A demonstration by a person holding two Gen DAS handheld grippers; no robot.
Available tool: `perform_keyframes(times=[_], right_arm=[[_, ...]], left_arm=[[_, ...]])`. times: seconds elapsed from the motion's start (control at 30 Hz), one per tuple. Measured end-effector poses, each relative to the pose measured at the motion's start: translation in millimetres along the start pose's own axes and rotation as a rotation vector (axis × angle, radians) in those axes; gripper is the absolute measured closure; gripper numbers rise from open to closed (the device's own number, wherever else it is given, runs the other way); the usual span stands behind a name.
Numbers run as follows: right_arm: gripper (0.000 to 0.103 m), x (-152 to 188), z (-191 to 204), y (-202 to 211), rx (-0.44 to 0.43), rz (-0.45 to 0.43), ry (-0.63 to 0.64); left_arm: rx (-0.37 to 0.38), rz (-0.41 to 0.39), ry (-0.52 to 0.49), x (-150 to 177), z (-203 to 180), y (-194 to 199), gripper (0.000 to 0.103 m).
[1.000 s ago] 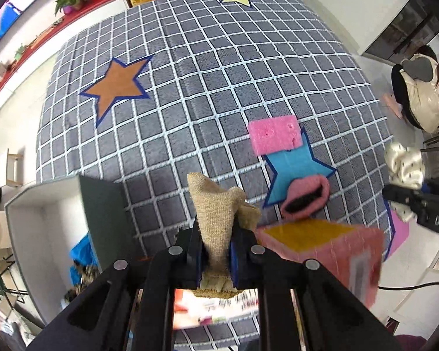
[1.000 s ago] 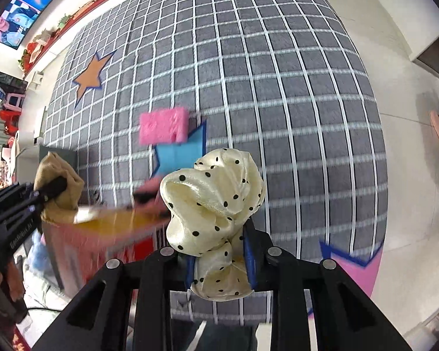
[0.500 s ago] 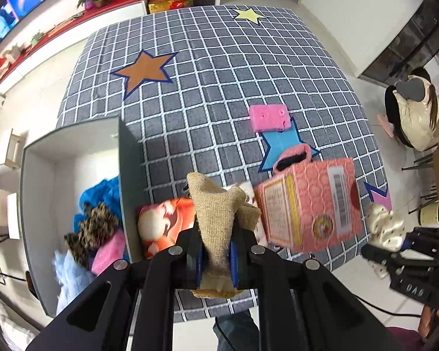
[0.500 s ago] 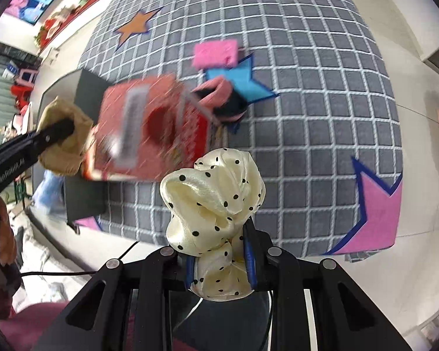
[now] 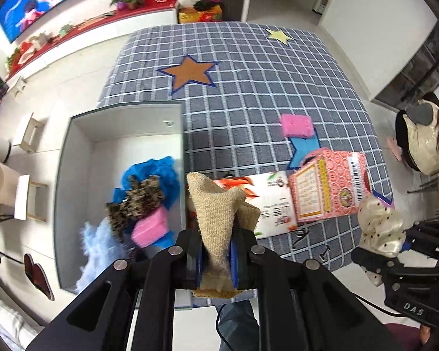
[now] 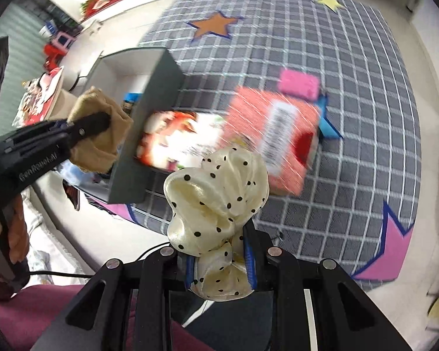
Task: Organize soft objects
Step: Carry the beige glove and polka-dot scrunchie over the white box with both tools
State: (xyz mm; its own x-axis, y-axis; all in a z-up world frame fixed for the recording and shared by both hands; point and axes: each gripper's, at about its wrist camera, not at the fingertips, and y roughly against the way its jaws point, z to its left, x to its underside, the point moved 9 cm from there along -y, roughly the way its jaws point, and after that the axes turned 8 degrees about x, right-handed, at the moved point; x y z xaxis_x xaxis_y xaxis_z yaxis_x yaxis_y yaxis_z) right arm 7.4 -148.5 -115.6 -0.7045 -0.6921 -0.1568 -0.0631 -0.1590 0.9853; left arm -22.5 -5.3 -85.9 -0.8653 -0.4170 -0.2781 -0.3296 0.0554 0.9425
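Note:
My left gripper [image 5: 216, 259] is shut on a tan burlap cloth [image 5: 219, 213] and hangs over the right wall of a grey open box [image 5: 73, 161]; the same gripper [image 6: 82, 128] and cloth [image 6: 99, 143] show in the right wrist view. My right gripper [image 6: 219, 263] is shut on a cream polka-dot scrunchie [image 6: 219, 193], also seen as the scrunchie [image 5: 380, 228] at the left view's right edge, off the table's near side. Inside the box lie a blue cloth [image 5: 158, 172], a leopard-print piece [image 5: 137, 204], a pink sponge [image 5: 149, 231] and pale blue fluff [image 5: 99, 251].
On the grey checked tablecloth [image 5: 248, 87] rest a pink sponge [image 5: 297, 124], a pink carton [image 5: 327, 188] and a white wipes pack [image 5: 266, 201]. A seated person [image 5: 418, 137] is at the far right. Shelves and a screen line the far wall.
Both grippers rose and drew back toward the table's near-left corner. The box now fills the left view's left side, with its contents in sight. Both grips stayed shut.

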Motion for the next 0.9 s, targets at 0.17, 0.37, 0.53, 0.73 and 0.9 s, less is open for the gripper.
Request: perform_keyframes(times=[0.17,0.37,0.53,0.73,0.9], right_arm=[[0.075,-21.6,25.4,7.7,-0.015,-0.034,0.062],[0.075,-32.3,54.4,8.7,-0.029,-0.045,0.142],[0.075,-33.9,65.6,6.2,-0.033,-0.037,0.173],[0.075,-33.0,75.1,4.6,-0.031,-0.032,0.196],[0.075,-33.0,76.7,4.5,-0.03,-0.032,0.196]], left_arm=[[-0.028,-0.023,0.065,10.8,27.2,14.5,0.088],[-0.051,-0.026,0.129,25.6,49.7,20.7,0.088],[-0.056,-0.037,0.148,30.7,58.0,24.8,0.088],[-0.054,-0.039,0.16,34.5,62.9,26.3,0.088],[-0.053,-0.04,0.159,34.6,63.3,26.4,0.088]])
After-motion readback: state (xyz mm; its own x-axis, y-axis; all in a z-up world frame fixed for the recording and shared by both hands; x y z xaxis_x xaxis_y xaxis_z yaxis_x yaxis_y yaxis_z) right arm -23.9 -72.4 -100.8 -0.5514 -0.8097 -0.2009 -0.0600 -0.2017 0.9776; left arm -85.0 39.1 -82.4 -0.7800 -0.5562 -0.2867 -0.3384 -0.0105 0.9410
